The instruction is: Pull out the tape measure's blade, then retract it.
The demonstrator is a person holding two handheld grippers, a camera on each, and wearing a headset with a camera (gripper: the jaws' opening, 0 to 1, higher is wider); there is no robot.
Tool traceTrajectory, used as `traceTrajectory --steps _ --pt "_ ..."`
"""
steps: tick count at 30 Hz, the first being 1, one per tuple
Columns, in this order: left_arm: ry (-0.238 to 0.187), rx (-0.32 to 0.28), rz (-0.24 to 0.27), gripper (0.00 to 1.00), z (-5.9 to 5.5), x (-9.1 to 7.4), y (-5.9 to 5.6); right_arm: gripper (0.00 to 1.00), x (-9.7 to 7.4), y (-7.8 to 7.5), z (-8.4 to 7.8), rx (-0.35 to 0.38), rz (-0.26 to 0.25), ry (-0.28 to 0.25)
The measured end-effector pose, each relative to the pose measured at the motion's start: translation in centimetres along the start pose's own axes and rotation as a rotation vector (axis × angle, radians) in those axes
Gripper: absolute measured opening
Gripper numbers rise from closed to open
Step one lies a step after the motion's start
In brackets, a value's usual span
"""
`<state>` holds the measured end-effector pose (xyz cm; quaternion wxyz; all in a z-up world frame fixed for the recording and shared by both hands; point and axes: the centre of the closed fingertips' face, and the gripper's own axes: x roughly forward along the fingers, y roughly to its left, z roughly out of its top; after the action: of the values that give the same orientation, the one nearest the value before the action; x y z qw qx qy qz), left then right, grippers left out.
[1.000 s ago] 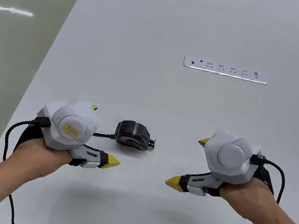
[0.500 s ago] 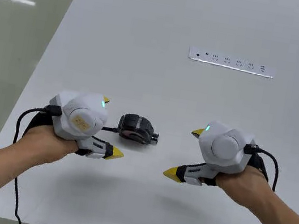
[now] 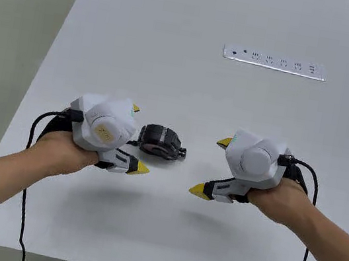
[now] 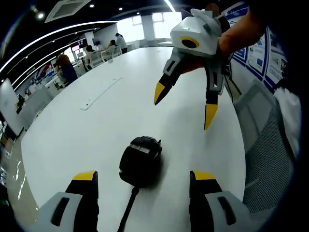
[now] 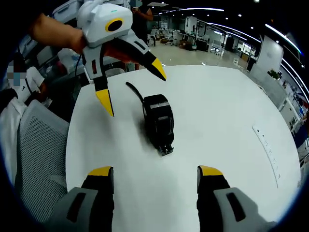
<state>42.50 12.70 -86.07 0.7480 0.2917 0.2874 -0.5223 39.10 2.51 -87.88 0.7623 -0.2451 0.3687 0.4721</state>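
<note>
A black tape measure [image 3: 159, 141] lies on the white table [image 3: 188, 86], its blade tip hook pointing right and a black strap trailing left. My left gripper [image 3: 138, 137] is open just to its left, jaws spread wide on either side of it without touching. In the left gripper view the tape measure [image 4: 140, 159] rests a short way ahead of the yellow fingertips [image 4: 84, 176]. My right gripper [image 3: 213, 166] is open, off to the right with a gap of bare table between. In the right gripper view the tape measure [image 5: 159, 121] lies ahead, its hook end nearest me, with the left gripper [image 5: 130, 82] beyond it.
A white power strip [image 3: 274, 61] lies at the far right of the table. The table's left edge [image 3: 35, 80] drops to a greenish floor. Black cables trail from both grippers toward me. Office chairs and people show far off in the gripper views.
Both grippers have moved up the table and slightly inward. The left gripper now brackets the tape measure more closely. The tape measure lies as before; the head camera has shifted.
</note>
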Motion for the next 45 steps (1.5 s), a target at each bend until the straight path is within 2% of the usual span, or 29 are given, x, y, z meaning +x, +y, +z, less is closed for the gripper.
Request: traceTrajectory --steps 7,8,16,30,45 --pt "-0.001 0.008 -0.007 0.70 0.1 0.2 0.0 0.69 0.4 -0.1 0.0 -0.011 0.006 0.003" --pt "-0.002 0.039 -0.021 0.70 0.3 0.9 0.3 0.69 1.2 -0.2 0.2 -0.054 0.023 0.003" --pt "0.001 0.078 -0.045 0.67 0.5 1.8 0.5 0.67 2.1 -0.4 0.1 -0.081 0.043 0.015" --pt "0.010 0.153 -0.100 0.62 1.1 3.2 0.1 0.61 3.5 -0.8 0.0 -0.129 0.063 0.023" --pt "0.029 0.210 -0.147 0.56 0.6 4.8 0.0 0.54 5.4 -1.0 0.1 -0.173 0.094 0.026"
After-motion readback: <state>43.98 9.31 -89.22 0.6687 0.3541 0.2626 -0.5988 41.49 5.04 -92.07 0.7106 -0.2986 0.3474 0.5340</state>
